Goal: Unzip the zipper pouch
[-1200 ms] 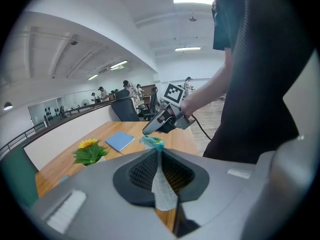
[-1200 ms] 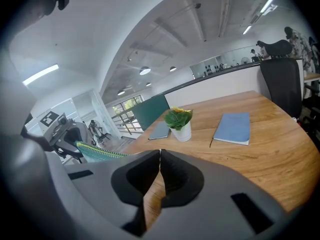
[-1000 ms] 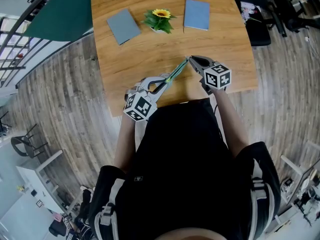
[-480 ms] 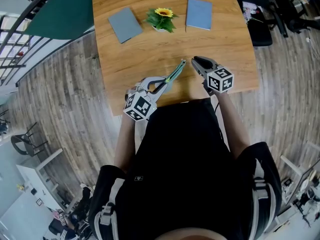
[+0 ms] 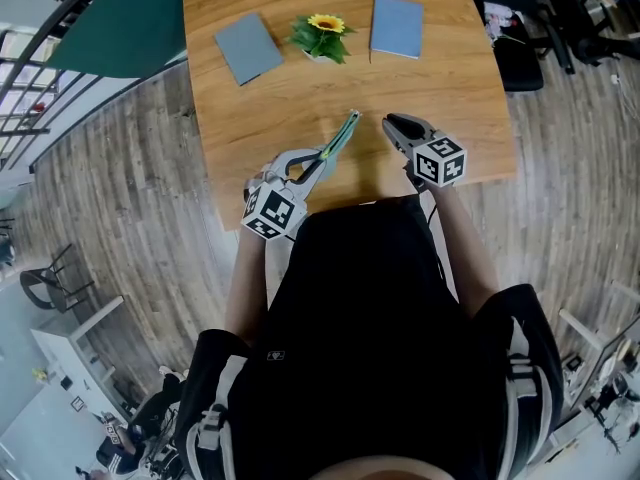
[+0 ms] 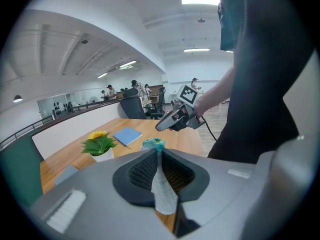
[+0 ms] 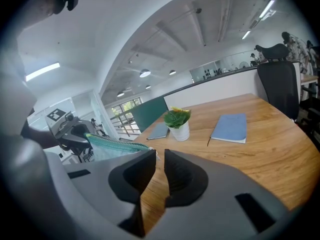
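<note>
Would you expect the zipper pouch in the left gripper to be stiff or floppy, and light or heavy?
Probably light: the left gripper alone holds the zipper pouch by one end. Likely soft, thin fabric, since it pinches flat between the pads; yet it juts out fairly straight, so not wholly limp.

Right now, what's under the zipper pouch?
Only bare wooden table shows beneath the zipper pouch, which the left tool grips by one end. The strip directly below is covered, so whether the pouch touches the wood is unclear.
</note>
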Motion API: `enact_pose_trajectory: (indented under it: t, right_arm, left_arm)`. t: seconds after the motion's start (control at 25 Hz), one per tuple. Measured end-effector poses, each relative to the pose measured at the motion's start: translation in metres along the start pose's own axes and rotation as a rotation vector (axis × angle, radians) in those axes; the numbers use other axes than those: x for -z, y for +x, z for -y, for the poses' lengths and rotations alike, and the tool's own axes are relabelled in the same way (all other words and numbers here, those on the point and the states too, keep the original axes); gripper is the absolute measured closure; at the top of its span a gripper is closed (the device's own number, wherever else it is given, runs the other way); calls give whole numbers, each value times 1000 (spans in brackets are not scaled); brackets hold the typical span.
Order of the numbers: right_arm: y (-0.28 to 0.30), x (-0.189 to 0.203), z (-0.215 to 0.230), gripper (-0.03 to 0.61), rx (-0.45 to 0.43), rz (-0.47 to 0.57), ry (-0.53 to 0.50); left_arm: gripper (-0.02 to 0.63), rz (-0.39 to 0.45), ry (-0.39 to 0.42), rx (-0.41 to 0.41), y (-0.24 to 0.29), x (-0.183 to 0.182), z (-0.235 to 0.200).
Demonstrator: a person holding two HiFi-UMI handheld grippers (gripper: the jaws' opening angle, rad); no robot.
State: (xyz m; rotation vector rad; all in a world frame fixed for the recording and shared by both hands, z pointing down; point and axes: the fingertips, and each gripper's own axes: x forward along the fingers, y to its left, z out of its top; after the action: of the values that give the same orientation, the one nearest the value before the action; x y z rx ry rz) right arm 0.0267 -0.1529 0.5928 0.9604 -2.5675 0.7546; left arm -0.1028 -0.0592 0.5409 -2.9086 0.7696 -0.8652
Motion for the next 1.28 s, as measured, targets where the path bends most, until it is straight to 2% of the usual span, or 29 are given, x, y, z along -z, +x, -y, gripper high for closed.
enact_pose_trajectory:
  t: [0.36, 0.6, 0.88, 1.28]
  right_arm:
    - [-3, 4, -4, 543, 3, -5, -41]
    - [-5, -4, -12, 541, 28, 23, -137]
    - [-4, -3, -20, 541, 50, -2, -245]
    - [-1, 0, -29, 552, 49, -28, -320]
  left_arm:
    - [581, -18, -41, -51, 0, 11, -9]
    - [580, -29, -70, -80, -2, 17, -16]
    - [580, -42, -76, -103, -2, 20, -21]
    - [580, -47, -79, -161, -7, 23, -35]
